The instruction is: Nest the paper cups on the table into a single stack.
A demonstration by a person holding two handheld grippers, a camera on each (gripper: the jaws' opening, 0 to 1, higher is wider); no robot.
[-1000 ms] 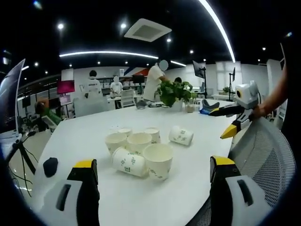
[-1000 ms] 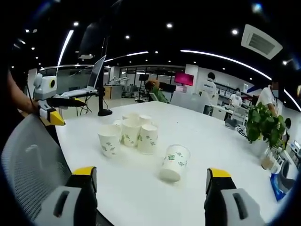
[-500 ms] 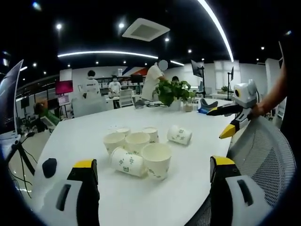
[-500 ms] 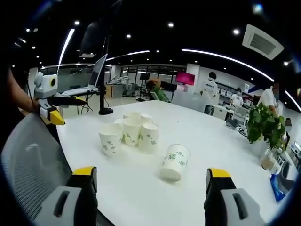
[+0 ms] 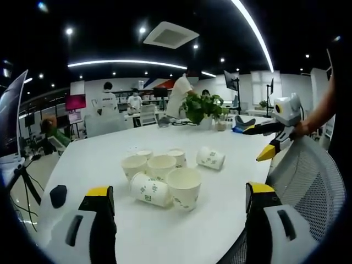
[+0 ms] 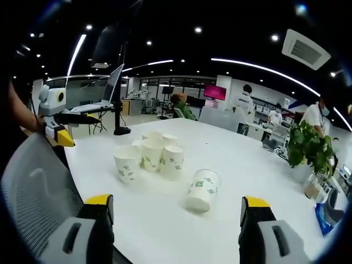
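Several white paper cups with green print sit grouped on the white table [image 5: 93,159]. In the left gripper view, a cluster of upright cups [image 5: 162,166] stands mid-table, one cup [image 5: 149,190] lies on its side at the front, and another toppled cup [image 5: 210,158] lies apart to the right. In the right gripper view the cluster [image 6: 151,155] is left of centre and the toppled cup [image 6: 202,190] lies nearer. My left gripper [image 5: 179,212] is open, well short of the cups. My right gripper [image 6: 173,217] is open too. Each gripper shows in the other's view: right gripper [image 5: 272,140], left gripper [image 6: 58,126].
A grey mesh chair back [image 5: 308,181] stands between me and the table edge, also the chair back [image 6: 33,192]. A potted plant [image 5: 203,107] and small items sit at the table's far end. A black mouse-like object [image 5: 58,195] lies at the left. People work at desks behind.
Both views shifted only slightly; the cups have not moved and both grippers remain open.
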